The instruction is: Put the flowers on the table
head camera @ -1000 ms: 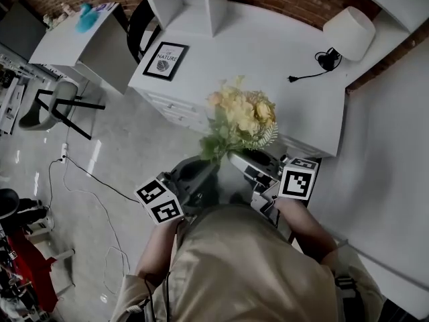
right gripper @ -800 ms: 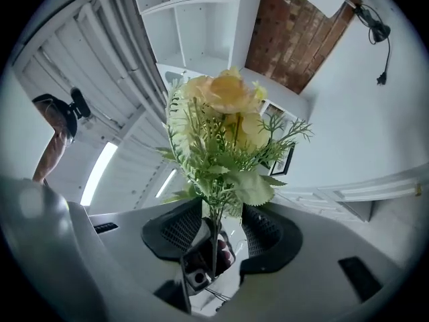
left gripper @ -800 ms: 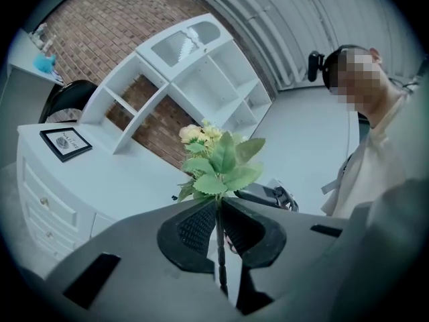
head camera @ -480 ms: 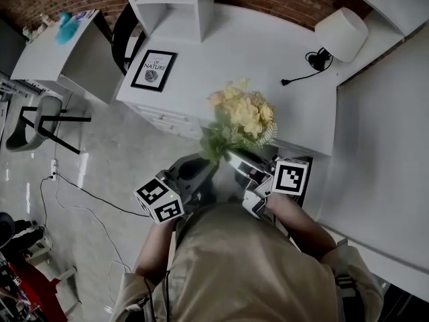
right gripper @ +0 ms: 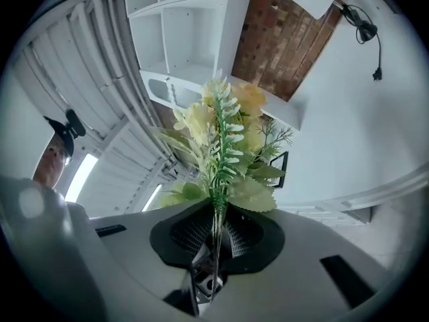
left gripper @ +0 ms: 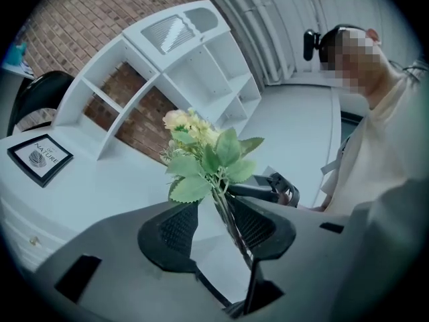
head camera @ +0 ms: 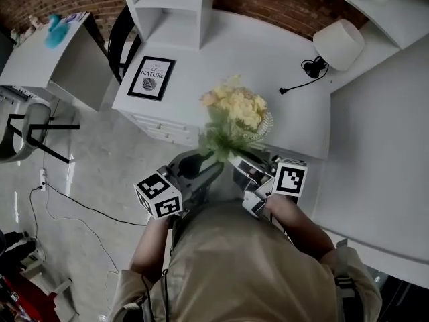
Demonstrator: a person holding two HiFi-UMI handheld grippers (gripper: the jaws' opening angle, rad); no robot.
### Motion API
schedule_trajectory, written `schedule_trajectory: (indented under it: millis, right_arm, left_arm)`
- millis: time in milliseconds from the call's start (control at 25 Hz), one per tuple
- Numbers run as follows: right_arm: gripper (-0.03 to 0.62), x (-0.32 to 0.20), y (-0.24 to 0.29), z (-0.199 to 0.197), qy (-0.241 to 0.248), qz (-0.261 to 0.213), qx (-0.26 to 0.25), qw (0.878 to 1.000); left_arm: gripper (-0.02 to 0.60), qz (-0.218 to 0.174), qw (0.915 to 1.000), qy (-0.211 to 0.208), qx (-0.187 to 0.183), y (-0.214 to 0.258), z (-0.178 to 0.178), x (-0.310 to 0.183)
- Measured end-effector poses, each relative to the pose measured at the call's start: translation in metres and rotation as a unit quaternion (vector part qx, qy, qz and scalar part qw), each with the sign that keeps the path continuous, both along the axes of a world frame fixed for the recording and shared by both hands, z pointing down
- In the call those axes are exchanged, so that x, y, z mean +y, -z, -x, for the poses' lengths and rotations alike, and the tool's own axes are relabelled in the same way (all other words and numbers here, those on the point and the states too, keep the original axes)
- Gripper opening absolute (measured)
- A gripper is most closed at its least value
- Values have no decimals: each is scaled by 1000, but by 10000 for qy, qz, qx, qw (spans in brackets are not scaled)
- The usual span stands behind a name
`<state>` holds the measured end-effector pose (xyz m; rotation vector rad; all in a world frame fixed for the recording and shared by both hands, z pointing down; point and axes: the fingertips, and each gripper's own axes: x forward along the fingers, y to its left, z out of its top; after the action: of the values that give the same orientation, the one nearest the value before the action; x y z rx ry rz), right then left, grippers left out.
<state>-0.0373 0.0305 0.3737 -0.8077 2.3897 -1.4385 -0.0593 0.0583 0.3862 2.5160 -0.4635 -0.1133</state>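
Note:
A bunch of yellow flowers (head camera: 234,109) with green leaves stands upright over the front edge of the white table (head camera: 268,52). My right gripper (right gripper: 216,225) is shut on the thin stems; its jaws have just been closing. In the head view the right gripper (head camera: 242,168) is just right of the stems. My left gripper (left gripper: 216,211) stands open after just opening its jaws. The flowers' (left gripper: 201,149) stems still run between its pads, close along the right one. Seen from the head, the left gripper (head camera: 201,166) sits low on the stems' left.
On the table are a framed picture (head camera: 151,78), a white lamp (head camera: 338,43) with its cable (head camera: 301,79), and a white shelf unit (head camera: 171,2). Another white surface (head camera: 382,146) lies to the right. A chair (head camera: 27,123) and floor cables are at left.
Both grippers and the flowers have come nearer the table, so the blooms now hang over its front edge. The left jaws look wider apart than before.

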Motion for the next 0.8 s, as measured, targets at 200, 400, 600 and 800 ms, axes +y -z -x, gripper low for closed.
schedule_trajectory:
  millis: [200, 400, 600, 800]
  right_arm:
    - [66, -14, -1, 18, 53, -13, 75, 10000]
    - [66, -22, -4, 30, 157, -250, 486, 9984]
    - [67, -28, -2, 48, 400, -550, 872, 9939]
    - [92, -37, -5, 42, 323, -529, 947, 9936]
  left_arm:
    - [156, 44, 9999, -87, 27, -2, 13, -15]
    - [80, 91, 9999, -94, 33, -7, 23, -27]
    - [49, 286, 9993, -165, 190, -10, 38, -37]
    - [40, 871, 9936, 107, 705, -14, 47, -58]
